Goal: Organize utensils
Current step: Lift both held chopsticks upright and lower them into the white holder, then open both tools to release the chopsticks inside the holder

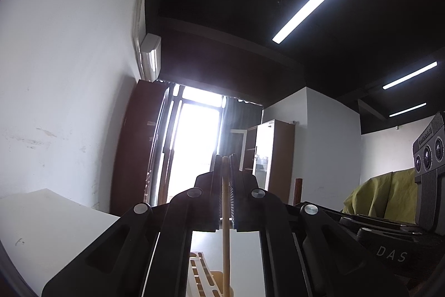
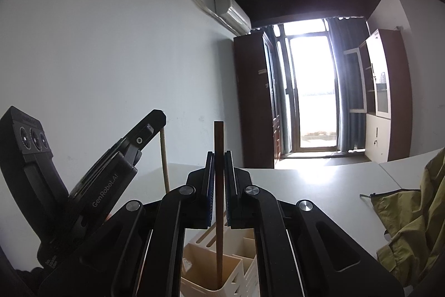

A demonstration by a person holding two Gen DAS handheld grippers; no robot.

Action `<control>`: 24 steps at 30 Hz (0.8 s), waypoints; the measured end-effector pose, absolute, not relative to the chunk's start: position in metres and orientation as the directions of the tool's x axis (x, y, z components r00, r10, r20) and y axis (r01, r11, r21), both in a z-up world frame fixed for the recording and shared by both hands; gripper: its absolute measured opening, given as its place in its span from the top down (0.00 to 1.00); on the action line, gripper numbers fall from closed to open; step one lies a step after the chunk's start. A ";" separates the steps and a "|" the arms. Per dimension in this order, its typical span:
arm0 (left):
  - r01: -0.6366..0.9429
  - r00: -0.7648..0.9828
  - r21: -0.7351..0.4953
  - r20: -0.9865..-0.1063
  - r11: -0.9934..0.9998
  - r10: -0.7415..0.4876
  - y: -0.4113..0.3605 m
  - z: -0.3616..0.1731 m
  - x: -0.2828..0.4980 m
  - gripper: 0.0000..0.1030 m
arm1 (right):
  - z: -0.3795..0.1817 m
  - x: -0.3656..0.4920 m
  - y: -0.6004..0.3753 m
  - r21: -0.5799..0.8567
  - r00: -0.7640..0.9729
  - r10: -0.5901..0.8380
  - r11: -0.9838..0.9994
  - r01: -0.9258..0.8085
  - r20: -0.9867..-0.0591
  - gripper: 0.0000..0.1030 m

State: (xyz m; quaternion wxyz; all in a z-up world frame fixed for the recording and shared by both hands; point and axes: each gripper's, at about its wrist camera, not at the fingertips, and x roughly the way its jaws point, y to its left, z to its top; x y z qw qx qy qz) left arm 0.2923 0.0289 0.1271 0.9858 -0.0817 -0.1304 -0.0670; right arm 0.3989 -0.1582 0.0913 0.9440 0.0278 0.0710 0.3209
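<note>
Two sticks held: right tool (image 2: 219, 185) clamps dark chopstick (image 2: 219, 213), tip already inside the cream utensil holder (image 2: 211, 266) on the white surface (image 2: 319, 185). Left tool (image 1: 225, 185) clamps pale chopstick (image 1: 225, 235). Keep vertical, lower, then release.

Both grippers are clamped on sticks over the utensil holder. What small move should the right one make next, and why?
Probably let go. The right gripper is shut on the dark chopstick, which stands upright with its lower end already inside a compartment of the utensil holder. Opening the jaws should leave it standing there, though the compartment's floor is hidden.
</note>
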 end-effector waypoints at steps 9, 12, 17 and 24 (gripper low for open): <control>0.125 0.972 -0.080 0.210 0.989 -0.105 0.030 0.108 0.290 0.96 | 0.085 0.395 -0.156 0.094 0.781 0.607 0.795 -0.599 -0.151 0.93; 0.139 0.975 -0.100 0.185 0.985 -0.119 0.032 0.104 0.291 0.96 | 0.082 0.395 -0.152 0.077 0.783 0.599 0.800 -0.596 -0.166 0.93; 0.142 0.978 -0.075 0.164 0.987 -0.128 0.027 0.096 0.288 0.95 | 0.076 0.396 -0.153 0.082 0.782 0.597 0.801 -0.593 -0.182 0.93; 0.155 0.982 -0.073 0.125 0.985 -0.145 0.033 0.093 0.282 0.94 | 0.071 0.394 -0.150 0.085 0.774 0.599 0.799 -0.595 -0.206 0.92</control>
